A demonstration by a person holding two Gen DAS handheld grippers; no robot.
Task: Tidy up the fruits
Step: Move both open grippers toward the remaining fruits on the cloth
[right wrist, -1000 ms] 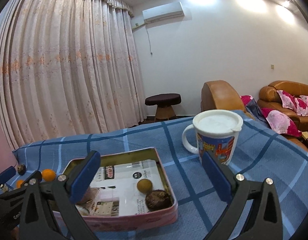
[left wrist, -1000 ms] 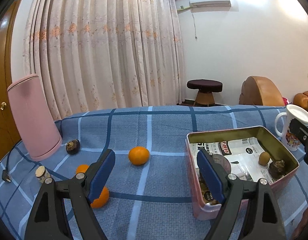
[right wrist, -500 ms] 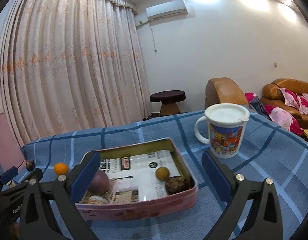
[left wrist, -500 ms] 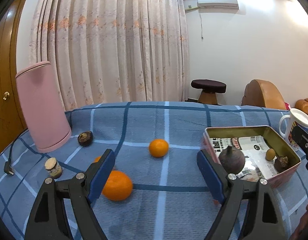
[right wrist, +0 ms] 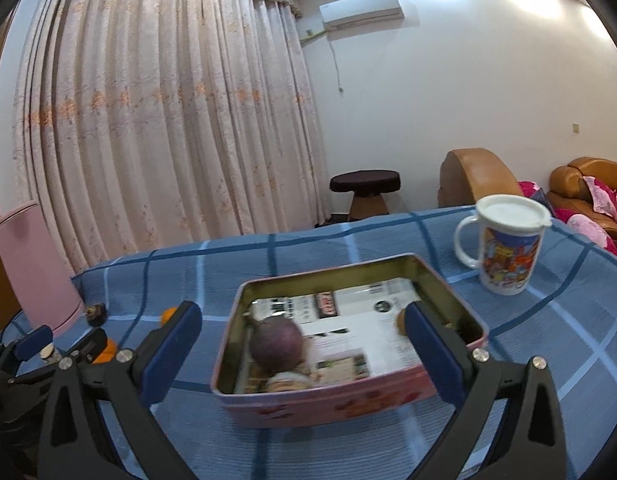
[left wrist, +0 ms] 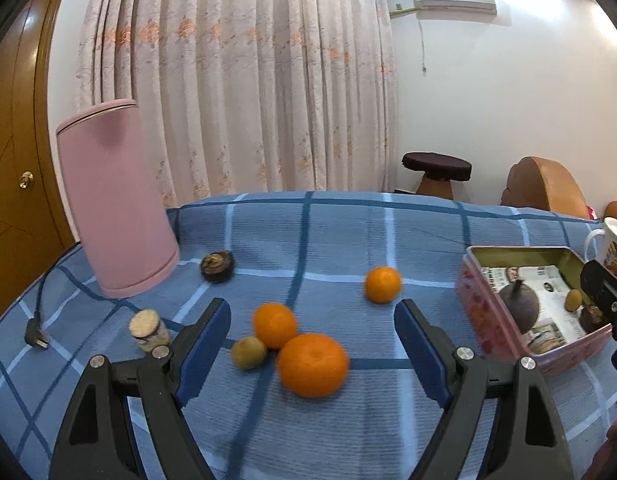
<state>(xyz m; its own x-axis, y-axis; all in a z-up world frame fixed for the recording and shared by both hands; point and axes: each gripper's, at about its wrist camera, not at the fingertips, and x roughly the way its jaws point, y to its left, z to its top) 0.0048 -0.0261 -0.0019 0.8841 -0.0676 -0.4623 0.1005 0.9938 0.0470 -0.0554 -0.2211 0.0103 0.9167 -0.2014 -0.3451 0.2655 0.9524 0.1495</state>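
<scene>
three oranges (left wrist: 312,364) and one small brownish fruit (left wrist: 249,353) lie on the blue checked desk (left wrist: 340,236), nothing between them and the left gripper (left wrist: 312,354); pink tin (right wrist: 332,398) holds one purple fruit (right wrist: 277,345). both grippers' fingers apart, empty; right gripper (right wrist: 302,354).

The left gripper (left wrist: 312,350) has swung from the tin (left wrist: 484,316) toward the oranges (left wrist: 312,364); a purplish, blurred fruit (right wrist: 276,344), perhaps a passionfruit, now lies inside.

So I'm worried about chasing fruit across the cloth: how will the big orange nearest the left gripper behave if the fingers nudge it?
The big orange is round, so it will probably roll. It touches a smaller orange, which may shift too. Its rind looks firm, probably safe to squeeze in the open left gripper.
</scene>
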